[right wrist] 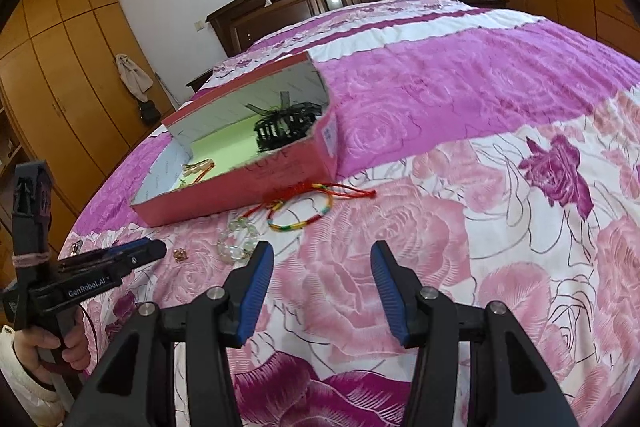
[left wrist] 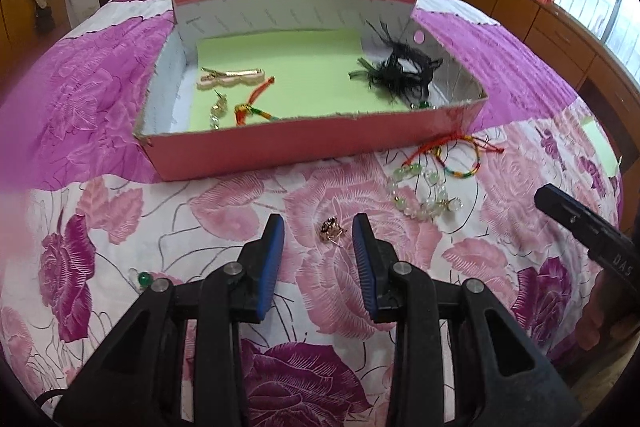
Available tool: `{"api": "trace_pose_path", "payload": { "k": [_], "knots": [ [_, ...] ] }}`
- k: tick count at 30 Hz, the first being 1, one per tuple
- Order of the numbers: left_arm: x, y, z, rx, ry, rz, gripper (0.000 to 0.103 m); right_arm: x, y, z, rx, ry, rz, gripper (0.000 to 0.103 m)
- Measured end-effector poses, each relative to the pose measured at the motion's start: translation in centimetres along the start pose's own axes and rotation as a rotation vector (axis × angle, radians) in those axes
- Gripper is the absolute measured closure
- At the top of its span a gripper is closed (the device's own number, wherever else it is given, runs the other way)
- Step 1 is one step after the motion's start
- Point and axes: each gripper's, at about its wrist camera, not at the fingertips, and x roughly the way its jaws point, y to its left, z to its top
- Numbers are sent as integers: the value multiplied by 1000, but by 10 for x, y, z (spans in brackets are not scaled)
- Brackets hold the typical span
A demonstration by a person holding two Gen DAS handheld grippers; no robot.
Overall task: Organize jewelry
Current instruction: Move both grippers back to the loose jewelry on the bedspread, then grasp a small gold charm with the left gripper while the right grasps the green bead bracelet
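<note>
Straddling a small gold trinket (left wrist: 330, 227) too tiny to identify, the left gripper (left wrist: 319, 231) gapes; the right gripper (right wrist: 322, 259) gapes empty; the box (right wrist: 256, 187) wall hides most contents.

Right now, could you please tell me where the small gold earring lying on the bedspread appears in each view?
Left wrist: small gold earring lies low centre, between the open left claw fingers.
Right wrist: earring far left, beside the left claw's tip.
Shared landmark: pink cardboard box behind it.

Quilted cloth bedspread (left wrist: 224, 211), matt cardboard box (left wrist: 280, 147) lined with paper, glossy glass-like bead bracelet (left wrist: 424, 195).
</note>
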Motion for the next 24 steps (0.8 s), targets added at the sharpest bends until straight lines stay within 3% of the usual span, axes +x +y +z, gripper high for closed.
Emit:
{"api": "trace_pose_path", "payload": {
  "k": [16, 17, 20, 24],
  "knots": [
    [20, -9, -3, 47, 35, 25, 77, 5, -14, -2, 50, 19, 14, 49],
    [21, -10, -3, 50, 34, 27, 79, 5, -14, -2, 50, 19, 13, 49],
    [25, -12, -3, 69, 36, 37, 97, 5, -14, -2, 50, 18, 13, 49],
    [24, -11, -3, 78, 31, 31, 97, 6, -14, -2, 50, 23, 10, 49]
  ]
}}
